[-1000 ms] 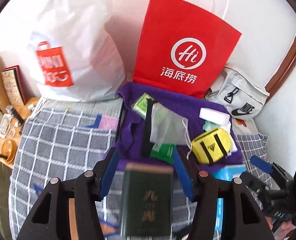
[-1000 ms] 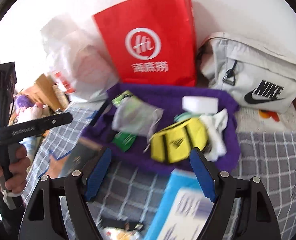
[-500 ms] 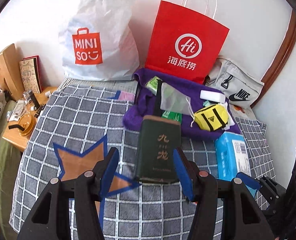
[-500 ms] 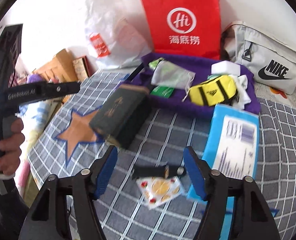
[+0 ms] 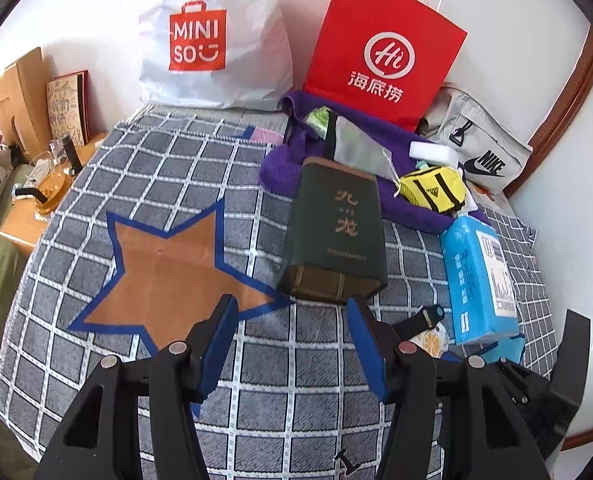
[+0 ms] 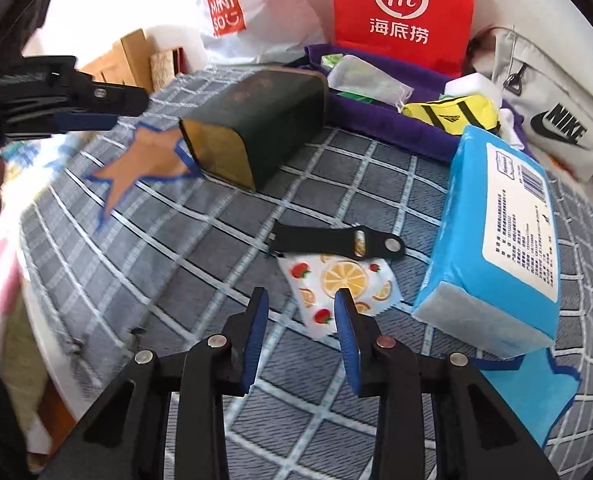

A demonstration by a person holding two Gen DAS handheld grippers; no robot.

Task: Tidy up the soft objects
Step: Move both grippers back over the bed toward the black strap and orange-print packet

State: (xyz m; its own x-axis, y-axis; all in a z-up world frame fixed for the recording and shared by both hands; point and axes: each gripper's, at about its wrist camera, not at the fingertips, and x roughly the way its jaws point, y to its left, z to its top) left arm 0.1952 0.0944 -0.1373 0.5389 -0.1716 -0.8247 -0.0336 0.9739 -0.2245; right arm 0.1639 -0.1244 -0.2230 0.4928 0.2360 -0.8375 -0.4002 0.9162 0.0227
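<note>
Checked bedding (image 5: pixel 168 184) carries the dark green box (image 5: pixel 336 236), which a second ago sat between the left gripper's (image 5: pixel 292 320) fingers and now lies released beside the brown star (image 5: pixel 168 268), its far end against the purple cloth (image 5: pixel 280 168). That placement looks finished (my reading), leaving the left jaws wide and empty just behind the box. The right gripper (image 6: pixel 301 312), half open and holding nothing, has dropped toward the fruit-print pouch (image 6: pixel 336 292), likely next.
</note>
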